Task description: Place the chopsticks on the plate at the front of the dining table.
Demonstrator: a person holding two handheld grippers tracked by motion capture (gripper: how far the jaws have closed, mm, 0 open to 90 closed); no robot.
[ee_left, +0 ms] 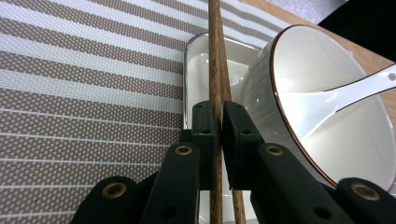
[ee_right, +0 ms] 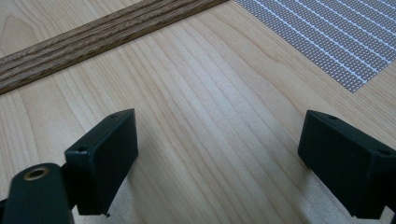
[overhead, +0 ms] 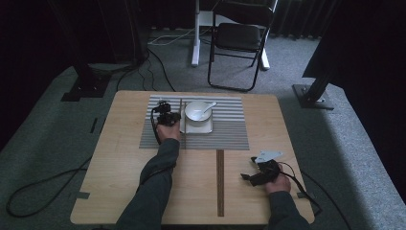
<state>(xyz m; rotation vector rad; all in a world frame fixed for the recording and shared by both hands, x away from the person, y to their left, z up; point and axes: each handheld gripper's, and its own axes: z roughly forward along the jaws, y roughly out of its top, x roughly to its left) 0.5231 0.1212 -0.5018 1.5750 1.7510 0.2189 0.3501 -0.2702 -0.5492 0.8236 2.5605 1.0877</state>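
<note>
Light wooden table (overhead: pixel 119 187) with rounded corners, grain running lengthwise. Dark wood inlay strip (overhead: pixel 220 182) set flush in the top, from near the middle toward the near edge. Striped placemat (overhead: pixel 225 132), grey and white bands, flat on the far half, well apart from the edges. White rectangular tray (overhead: pixel 198 128) on the placemat, left of centre. Carpeted floor (overhead: pixel 354 143) beneath.

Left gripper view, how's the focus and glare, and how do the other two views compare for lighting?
Left gripper view: the chopsticks clamped in the left claw are sharp, soft glare shows on the bowl wall, and the placemat blurs slightly at the top. High view: dim, dark corners, the table evenly lit. Right gripper view: bright, and the open right claw casts soft shadows on the wood.
</note>
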